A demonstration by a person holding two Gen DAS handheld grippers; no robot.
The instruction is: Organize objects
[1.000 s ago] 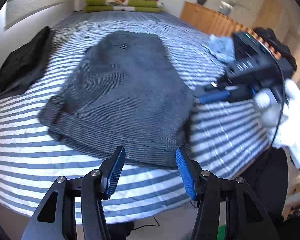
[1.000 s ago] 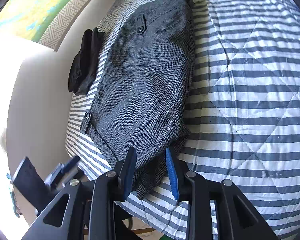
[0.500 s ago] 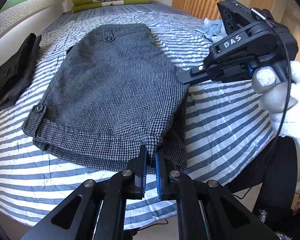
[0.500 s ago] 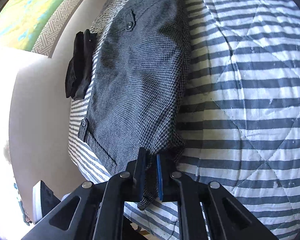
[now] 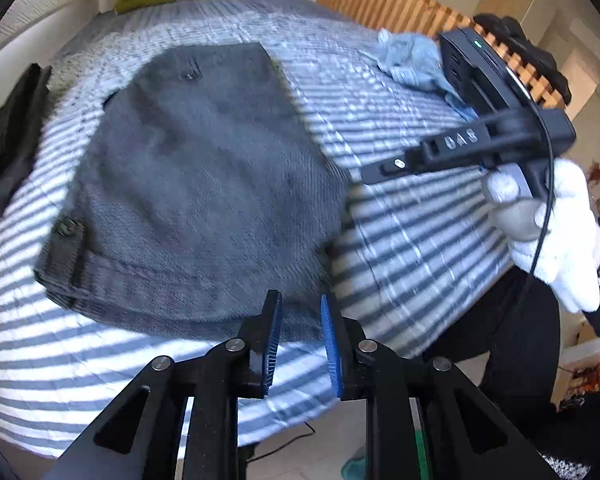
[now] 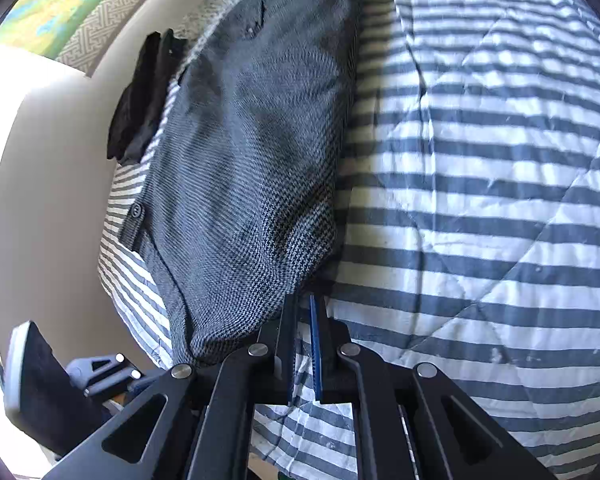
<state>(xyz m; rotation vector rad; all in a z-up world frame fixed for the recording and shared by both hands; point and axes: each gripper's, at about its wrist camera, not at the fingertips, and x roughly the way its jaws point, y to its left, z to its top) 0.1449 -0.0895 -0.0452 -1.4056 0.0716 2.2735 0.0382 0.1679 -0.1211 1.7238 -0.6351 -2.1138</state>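
Striped bed (image 5: 412, 240), grey folded garment (image 5: 196, 184) centre; left gripper (image 5: 298, 332) jaws just reopened, empty, off hem; right gripper (image 6: 302, 334) near-shut, hold on corner unclear; next probably regrasp, fold.

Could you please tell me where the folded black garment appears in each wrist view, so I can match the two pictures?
Left wrist view: black garment at the far left edge, on the bed's left side.
Right wrist view: upper left, beside the wall.
Shared landmark: the grey houndstooth shorts lying beside it.
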